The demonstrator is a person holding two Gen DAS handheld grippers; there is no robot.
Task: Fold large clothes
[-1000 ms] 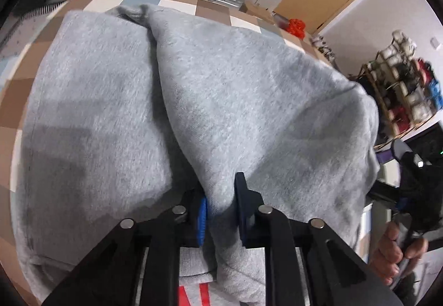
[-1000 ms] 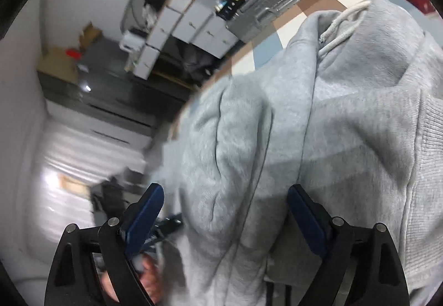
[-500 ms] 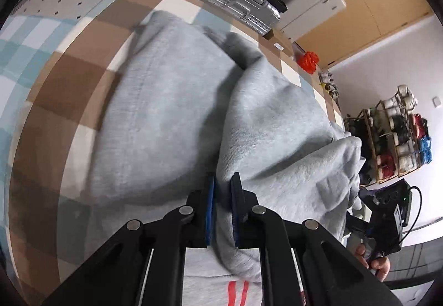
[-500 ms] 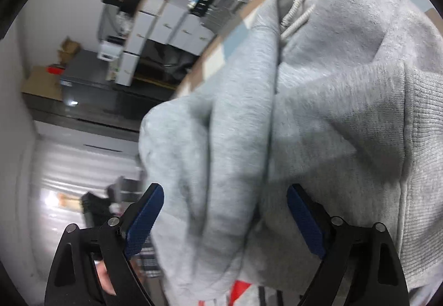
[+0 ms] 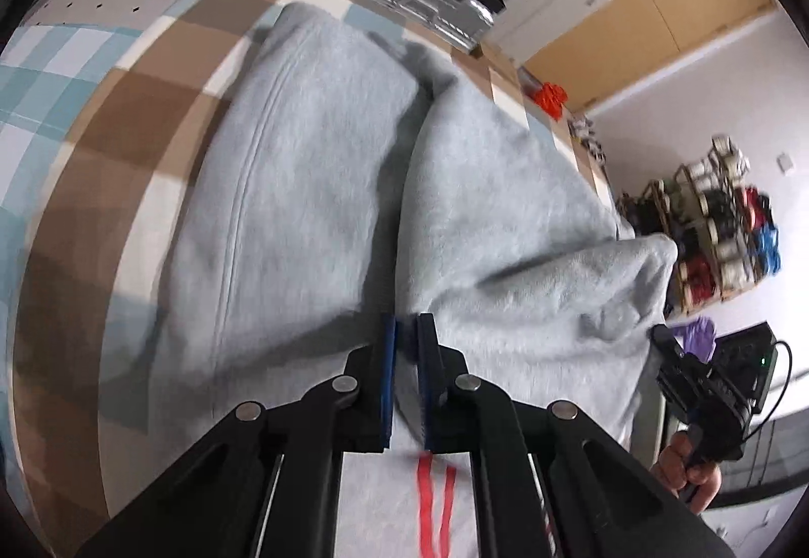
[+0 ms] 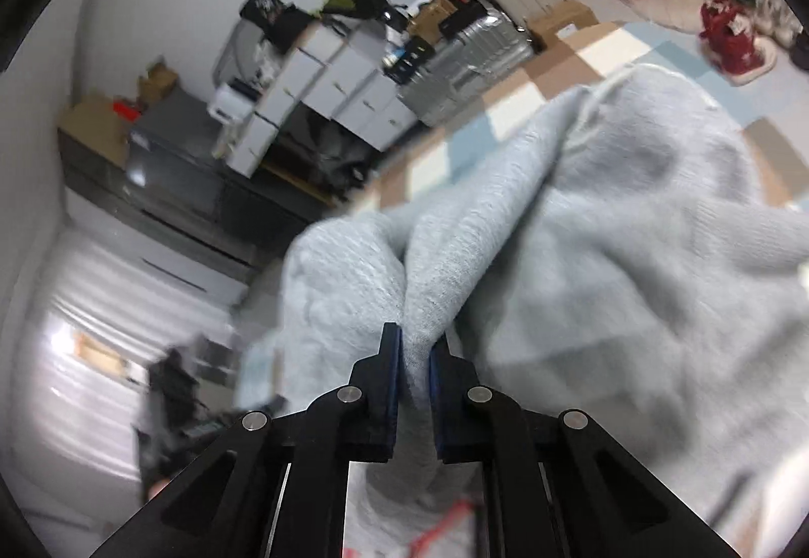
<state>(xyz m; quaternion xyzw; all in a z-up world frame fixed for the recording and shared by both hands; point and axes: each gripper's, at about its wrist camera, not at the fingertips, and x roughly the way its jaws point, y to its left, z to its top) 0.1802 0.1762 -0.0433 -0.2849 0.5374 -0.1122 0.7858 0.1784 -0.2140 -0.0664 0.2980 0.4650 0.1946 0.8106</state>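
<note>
I'm pinching the soft grey fleece hoodie (image 5: 313, 184) on the checked bedspread (image 5: 101, 143) with both grippers, left (image 5: 406, 335) clamped, right (image 6: 415, 345) having just been closing on a ridge; the garment's length is running away ahead of both

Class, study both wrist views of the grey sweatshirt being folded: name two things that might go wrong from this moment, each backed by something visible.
1. The right gripper, whose jaws have just closed, pinches only a narrow bunched ridge of the grey sweatshirt; the fabric may slip out when pulled.
2. The left gripper holds a thin edge, and the cloth sags between the two grips, so the fold may land crooked.
</note>
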